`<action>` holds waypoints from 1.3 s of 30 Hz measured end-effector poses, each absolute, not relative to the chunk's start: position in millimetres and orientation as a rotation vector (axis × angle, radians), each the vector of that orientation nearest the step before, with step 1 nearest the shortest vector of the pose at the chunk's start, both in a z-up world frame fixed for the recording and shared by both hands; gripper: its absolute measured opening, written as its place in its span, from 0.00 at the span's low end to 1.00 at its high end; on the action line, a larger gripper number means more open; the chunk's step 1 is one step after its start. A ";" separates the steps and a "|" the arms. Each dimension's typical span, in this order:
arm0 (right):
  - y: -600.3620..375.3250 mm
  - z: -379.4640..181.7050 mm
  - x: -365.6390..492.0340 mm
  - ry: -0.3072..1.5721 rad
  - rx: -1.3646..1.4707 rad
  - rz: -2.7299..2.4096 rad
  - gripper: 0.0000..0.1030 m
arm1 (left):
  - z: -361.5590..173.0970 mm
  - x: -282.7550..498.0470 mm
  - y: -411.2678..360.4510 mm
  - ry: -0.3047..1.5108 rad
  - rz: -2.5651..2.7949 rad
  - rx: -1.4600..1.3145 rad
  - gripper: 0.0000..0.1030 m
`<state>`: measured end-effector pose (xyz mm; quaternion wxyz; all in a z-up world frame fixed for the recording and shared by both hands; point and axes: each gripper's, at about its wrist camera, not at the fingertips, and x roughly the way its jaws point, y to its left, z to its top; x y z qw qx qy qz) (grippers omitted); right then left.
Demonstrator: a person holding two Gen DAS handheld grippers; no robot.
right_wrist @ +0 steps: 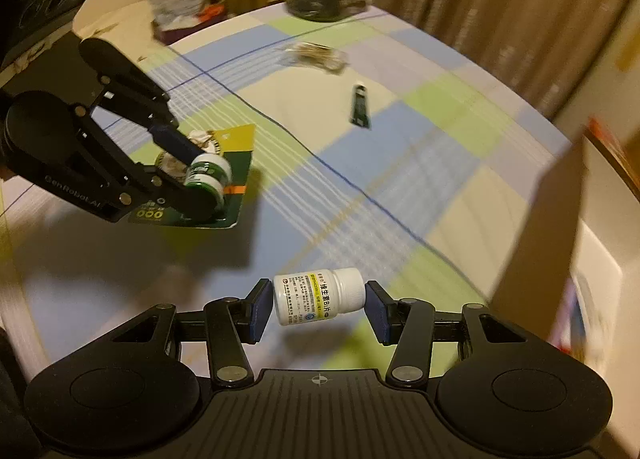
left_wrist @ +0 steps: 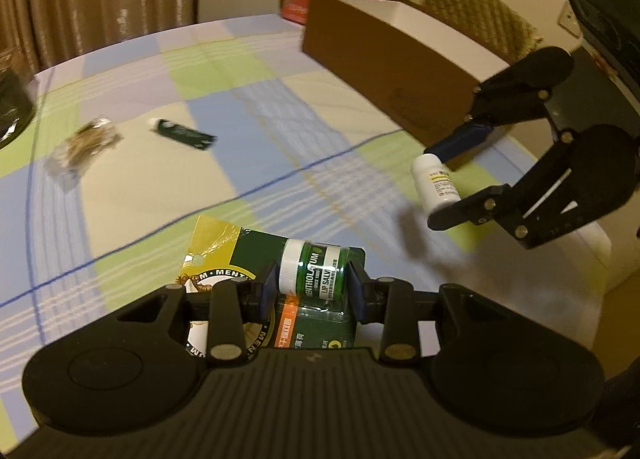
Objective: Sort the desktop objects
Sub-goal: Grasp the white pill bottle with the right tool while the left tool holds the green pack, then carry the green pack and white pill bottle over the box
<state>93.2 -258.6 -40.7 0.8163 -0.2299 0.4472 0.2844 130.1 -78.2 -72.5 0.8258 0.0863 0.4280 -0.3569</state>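
While both lift their loads above the checked-cloth table point(left_wrist: 168, 71), the left gripper point(left_wrist: 312, 279) is clamped on one green lip-salve jar on its green backing card point(left_wrist: 310, 271), and the right gripper point(right_wrist: 318, 307) pinches one white plastic pill bottle point(right_wrist: 318, 299) end to end. From the left wrist view, one brown cardboard box point(left_wrist: 384, 71) stands at one o'clock, one dark green tube point(left_wrist: 184, 133) at eleven, one crinkled clear packet point(left_wrist: 86, 145) at ten.
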 end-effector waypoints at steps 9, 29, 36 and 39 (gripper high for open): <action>-354.6 -23.9 20.4 0.896 -0.407 0.564 0.48 | -55.3 57.5 -136.4 0.876 -0.698 0.188 0.31; -479.5 -4.6 -47.0 0.909 -0.223 0.367 0.48 | -34.3 -51.1 -221.9 0.903 -0.572 0.088 0.30; -479.0 -0.6 -64.2 0.907 -0.206 0.324 0.48 | -30.2 -62.7 -221.3 0.891 -0.611 0.095 0.31; -475.2 0.7 -68.6 0.904 -0.204 0.314 0.48 | -28.2 -66.2 -220.7 0.884 -0.623 0.097 0.31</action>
